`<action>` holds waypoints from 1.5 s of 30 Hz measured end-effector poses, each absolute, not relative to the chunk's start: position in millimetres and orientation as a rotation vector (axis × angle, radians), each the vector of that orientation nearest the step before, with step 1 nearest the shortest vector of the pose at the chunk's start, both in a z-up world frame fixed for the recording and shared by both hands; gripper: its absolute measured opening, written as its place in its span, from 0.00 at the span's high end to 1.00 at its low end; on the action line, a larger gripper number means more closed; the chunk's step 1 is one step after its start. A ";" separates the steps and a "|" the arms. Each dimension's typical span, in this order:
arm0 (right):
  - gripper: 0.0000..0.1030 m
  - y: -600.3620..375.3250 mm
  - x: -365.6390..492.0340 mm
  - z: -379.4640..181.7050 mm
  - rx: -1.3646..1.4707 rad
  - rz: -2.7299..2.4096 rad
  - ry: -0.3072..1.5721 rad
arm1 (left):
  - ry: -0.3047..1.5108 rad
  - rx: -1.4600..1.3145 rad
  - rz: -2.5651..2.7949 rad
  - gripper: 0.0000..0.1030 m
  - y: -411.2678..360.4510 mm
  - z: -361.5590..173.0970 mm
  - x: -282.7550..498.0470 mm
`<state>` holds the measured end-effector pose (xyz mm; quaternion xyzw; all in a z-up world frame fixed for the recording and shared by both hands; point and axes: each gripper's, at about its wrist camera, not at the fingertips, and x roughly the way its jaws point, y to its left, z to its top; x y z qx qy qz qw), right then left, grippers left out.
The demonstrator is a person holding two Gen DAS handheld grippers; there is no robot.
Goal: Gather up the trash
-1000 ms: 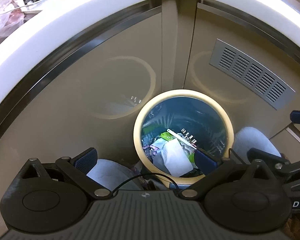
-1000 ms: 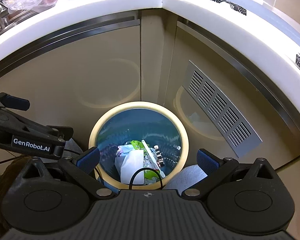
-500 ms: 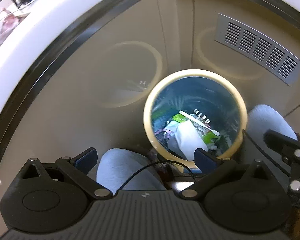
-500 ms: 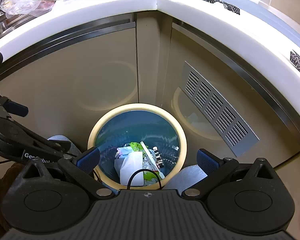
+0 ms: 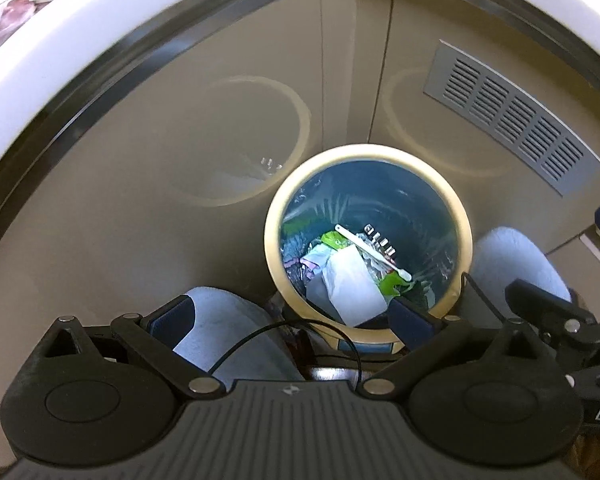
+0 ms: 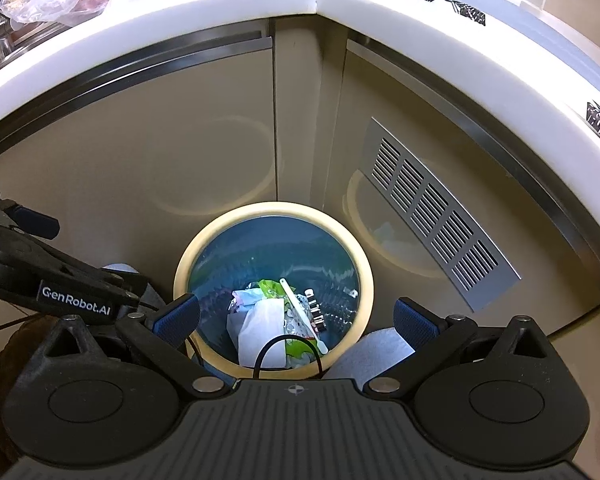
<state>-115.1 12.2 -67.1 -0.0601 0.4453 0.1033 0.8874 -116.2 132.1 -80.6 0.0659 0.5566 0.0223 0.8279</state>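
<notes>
Both grippers hang spread and empty above the trash bin [image 6: 274, 216]: my left gripper [image 5: 290, 318], my right gripper [image 6: 296, 318]. Trash [image 6: 260, 324] lies at the bin's bottom, a white stick [image 5: 374, 254] across it. Pale slippers [image 5: 228, 328] flank the bin. Behind it stand beige cabinet doors [image 6: 172, 140], a vent grille [image 6: 436, 216], then the white counter [image 6: 236, 4].

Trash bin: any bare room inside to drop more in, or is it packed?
Trash bin has room. Litter (white paper, green wrapper, white stick) piles on the near side of the bottom; the blue liner along the far wall and upper half is bare. Near rim is crowded by both open tools: left tool, right tool.
</notes>
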 end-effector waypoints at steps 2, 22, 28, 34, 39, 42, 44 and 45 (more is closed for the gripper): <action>0.00 12.8 -112.9 -69.0 -0.124 0.210 0.936 | 1.188 0.160 0.046 0.00 130.5 -83.4 -114.3; 0.00 19.5 -70.4 -111.7 -0.122 0.190 1.091 | 1.307 0.147 0.048 0.00 137.1 -132.6 -86.6; 0.00 22.6 -60.6 -121.3 -0.128 0.195 1.109 | 1.324 0.164 0.067 0.00 137.3 -140.4 -80.2; 0.00 23.1 -54.5 -127.4 -0.126 0.203 1.123 | 1.336 0.164 0.070 0.00 137.3 -144.6 -76.0; 0.00 20.9 -56.2 -125.0 -0.123 0.201 1.126 | 1.330 0.173 0.074 0.00 136.2 -144.6 -76.5; 0.00 21.1 -56.4 -124.0 -0.122 0.202 1.123 | 1.328 0.174 0.077 0.00 136.2 -143.4 -76.4; 0.00 21.2 -57.1 -123.4 -0.123 0.202 1.121 | 1.326 0.175 0.077 0.00 136.1 -142.5 -76.3; 0.00 20.7 -57.0 -123.4 -0.124 0.203 1.120 | 1.324 0.176 0.077 0.00 136.0 -142.2 -76.4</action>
